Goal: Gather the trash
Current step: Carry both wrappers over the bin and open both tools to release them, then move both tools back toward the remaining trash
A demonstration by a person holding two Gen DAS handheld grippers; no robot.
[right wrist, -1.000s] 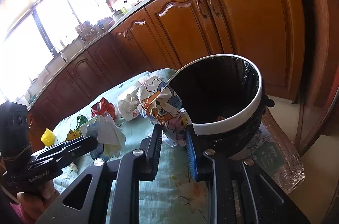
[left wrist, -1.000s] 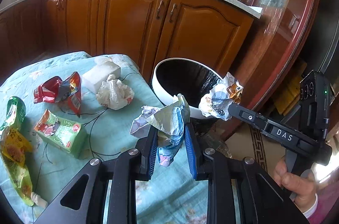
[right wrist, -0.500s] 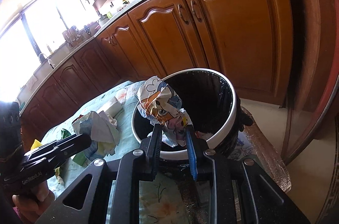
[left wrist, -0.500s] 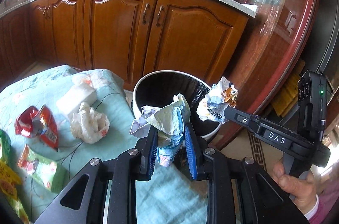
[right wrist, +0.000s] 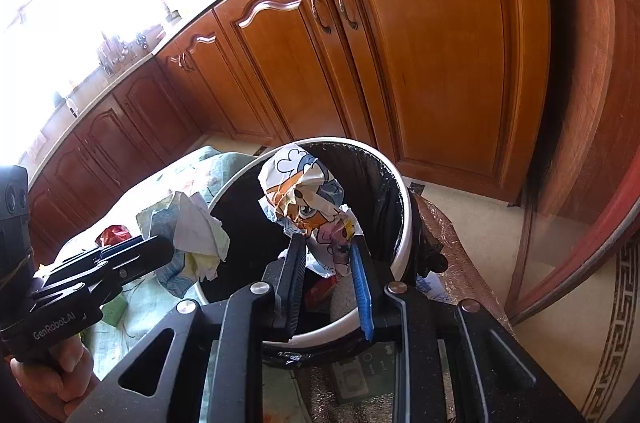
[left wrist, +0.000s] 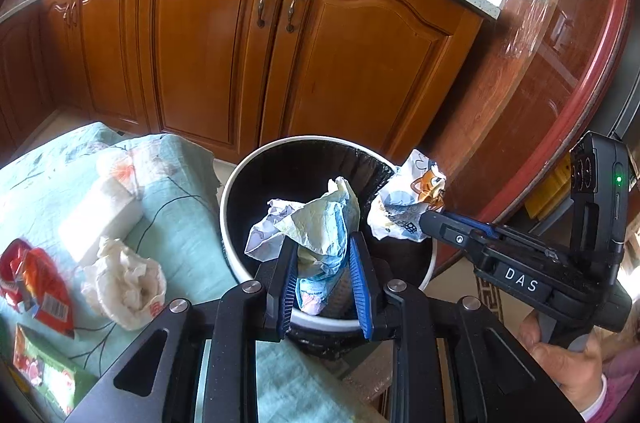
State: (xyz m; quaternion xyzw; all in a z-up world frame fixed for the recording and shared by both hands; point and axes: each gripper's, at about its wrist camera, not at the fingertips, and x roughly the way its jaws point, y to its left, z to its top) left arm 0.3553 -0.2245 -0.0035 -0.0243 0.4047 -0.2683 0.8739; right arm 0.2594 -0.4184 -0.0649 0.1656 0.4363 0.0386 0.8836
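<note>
While hovering over the bin (left wrist: pixel 240 223): left gripper (left wrist: pixel 326 283) clamping a pale blue-and-yellow crumpled wrapper (left wrist: pixel 316 223) above the near rim, right gripper (right wrist: pixel 330 279) pinching a cartoon-printed wrapper (right wrist: pixel 304 199) over the right side of the opening. Releasing best done with both bundles fully inside the white rim (the cartoon one looking close to the far-right edge from the left camera), spreading the fingers wide, letting paper drop clear. More litter waiting on the cloth-covered table (left wrist: pixel 188 223) to the left: tissue wad (left wrist: pixel 128 279), red packet (left wrist: pixel 36 283), green carton (left wrist: pixel 44 375).
</note>
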